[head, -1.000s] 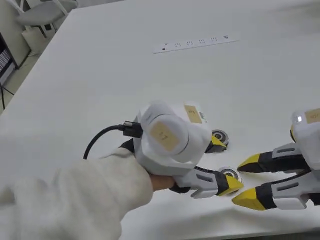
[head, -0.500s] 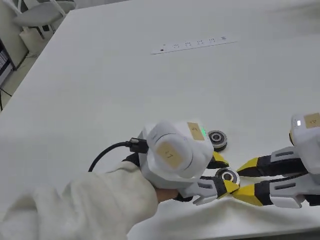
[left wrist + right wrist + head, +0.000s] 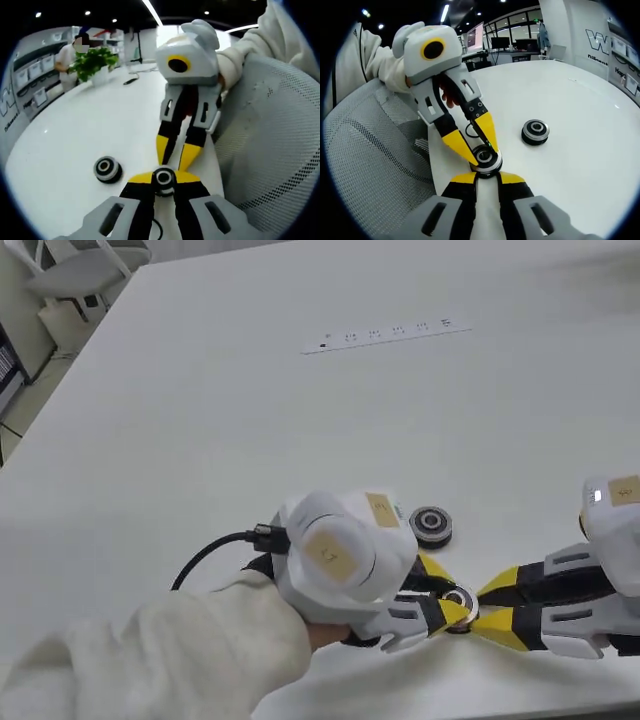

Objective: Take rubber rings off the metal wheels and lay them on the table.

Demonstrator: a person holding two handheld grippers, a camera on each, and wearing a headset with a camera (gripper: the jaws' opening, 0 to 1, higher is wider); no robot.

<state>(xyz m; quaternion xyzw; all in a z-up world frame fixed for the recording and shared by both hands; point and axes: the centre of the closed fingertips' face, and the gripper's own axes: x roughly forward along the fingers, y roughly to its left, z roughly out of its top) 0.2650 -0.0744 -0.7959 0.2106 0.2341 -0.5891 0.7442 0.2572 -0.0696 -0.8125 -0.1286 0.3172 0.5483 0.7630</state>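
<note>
Counter (image 3: 250,390): stretching white across the head view, carrying both wheels close to the front edge and a power strip (image 3: 385,335) far back.
Mesh chair (image 3: 270,150): curving in just beside the counter edge in the left gripper view, apart from the work.
White sleeve (image 3: 150,660): coming in from the lower left, ending at the left gripper's body.
Left gripper (image 3: 451,590): reaching in from the sleeve side, jaws pinching the near wheel from opposite sides, yellow tips flanking it in the left gripper view.
Right gripper (image 3: 479,606): pointing at the left one almost tip to tip, jaws standing a narrow way apart with their tips touching the same wheel's rim. Not showing clearly whether biting the ring or merely resting on it.
Far wheel (image 3: 431,524): lying flat and untouched, near the grippers yet apart from them, dark band seemingly on.
Near wheel (image 3: 459,597): sitting flat on the counter by the front edge, trapped between the two sets of tips. Likely being dense, hard and smooth, so probably sliding unless clamped across its metal body.
Rubber ring (image 3: 498,161): wrapping the near wheel as a dark outer band, not yet off. Judging it soft, stretchy and grippy, light once free, snug while seated. Probably calling for hooking one thin tip under the band's edge and peeling outward while bracing the hub, rather than squeezing the whole rim. Risking a snap-back, or the wheel skating away, if pulled too fast.
</note>
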